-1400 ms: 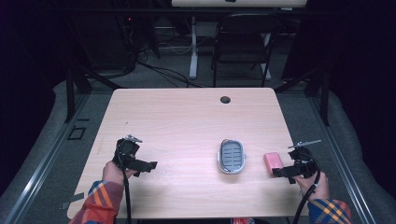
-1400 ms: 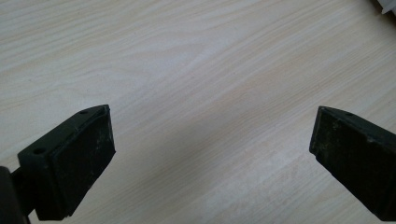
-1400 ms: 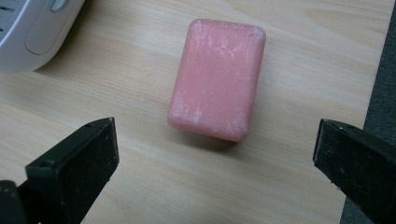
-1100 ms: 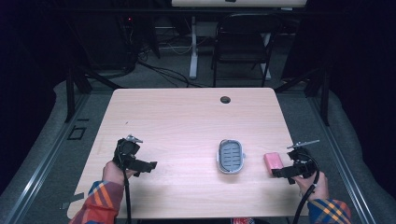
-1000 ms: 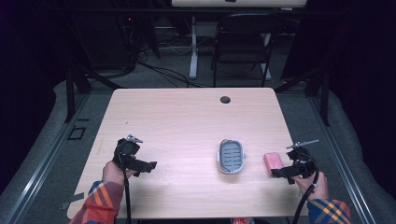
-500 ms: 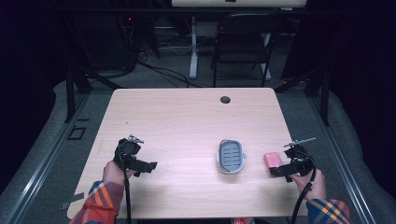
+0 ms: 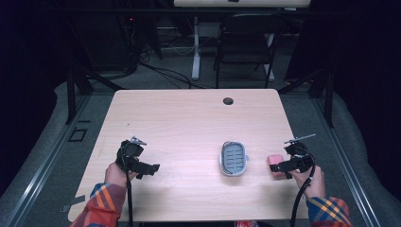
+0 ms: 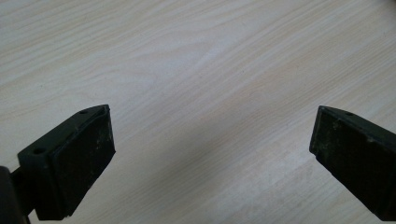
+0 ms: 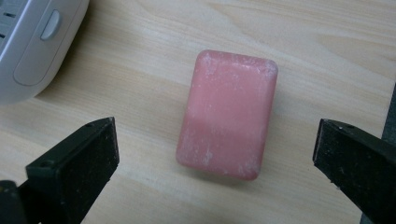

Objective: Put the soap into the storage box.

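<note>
Over at the near right of the wooden table (image 7: 189, 123), the right gripper (image 7: 279, 166) hovers right at a pink bar of soap (image 9: 227, 113), its jaws spread wide with one on each side of the bar and neither touching it. The soap lies flat on the wood, nothing gripping it, just to the right of a grey oval soap dish (image 7: 233, 158) whose pale corner shows in the right gripper view. Well apart, at the near left of the table, the left gripper (image 7: 150, 167) is held low over bare wood, its jaws also wide open and holding nothing.
</note>
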`<state>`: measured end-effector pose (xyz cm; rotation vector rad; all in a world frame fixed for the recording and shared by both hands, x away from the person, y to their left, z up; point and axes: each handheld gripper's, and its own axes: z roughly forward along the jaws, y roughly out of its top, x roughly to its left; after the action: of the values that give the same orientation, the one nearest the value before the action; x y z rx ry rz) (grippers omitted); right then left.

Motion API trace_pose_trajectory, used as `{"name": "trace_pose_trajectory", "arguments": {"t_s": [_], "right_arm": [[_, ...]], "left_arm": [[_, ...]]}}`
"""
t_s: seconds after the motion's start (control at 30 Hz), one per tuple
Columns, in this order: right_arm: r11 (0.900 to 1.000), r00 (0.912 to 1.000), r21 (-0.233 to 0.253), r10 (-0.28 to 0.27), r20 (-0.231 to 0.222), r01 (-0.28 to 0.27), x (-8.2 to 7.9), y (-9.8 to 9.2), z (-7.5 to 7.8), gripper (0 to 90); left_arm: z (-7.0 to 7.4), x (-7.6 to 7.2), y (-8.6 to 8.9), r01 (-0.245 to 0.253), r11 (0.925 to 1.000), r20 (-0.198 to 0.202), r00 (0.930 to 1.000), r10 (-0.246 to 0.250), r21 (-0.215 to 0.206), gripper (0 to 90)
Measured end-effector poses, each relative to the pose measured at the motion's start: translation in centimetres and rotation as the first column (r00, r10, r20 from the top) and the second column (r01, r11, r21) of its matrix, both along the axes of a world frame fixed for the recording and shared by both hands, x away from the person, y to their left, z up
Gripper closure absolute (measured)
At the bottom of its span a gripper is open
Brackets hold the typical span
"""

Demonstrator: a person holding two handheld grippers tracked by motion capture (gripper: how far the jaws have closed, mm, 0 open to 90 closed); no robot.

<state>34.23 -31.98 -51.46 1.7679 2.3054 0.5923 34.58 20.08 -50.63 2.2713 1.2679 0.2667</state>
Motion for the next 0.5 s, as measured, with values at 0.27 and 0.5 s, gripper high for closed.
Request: {"name": "trace_pose_trajectory", "arguments": {"t_s": [0.27, 0.5], "right_arm": [[1.0, 0.9985, -0.01, -0.027, -0.048, 0.027, 1.6, 0.5, -0.6, 0.0], [0.999, 0.9965, -0.023, -0.043, -0.072, 0.041, 2.5, 0.9, -1.1, 0.0]], "left_arm": [[0.0, 0.0, 0.0, 0.004, 1.0, 0.0, 1.0, -0.004, -0.005, 0.0], [0.0, 0.0, -0.1, 0.005, 1.0, 0.001, 1.0, -0.005, -0.006, 0.0]]}}
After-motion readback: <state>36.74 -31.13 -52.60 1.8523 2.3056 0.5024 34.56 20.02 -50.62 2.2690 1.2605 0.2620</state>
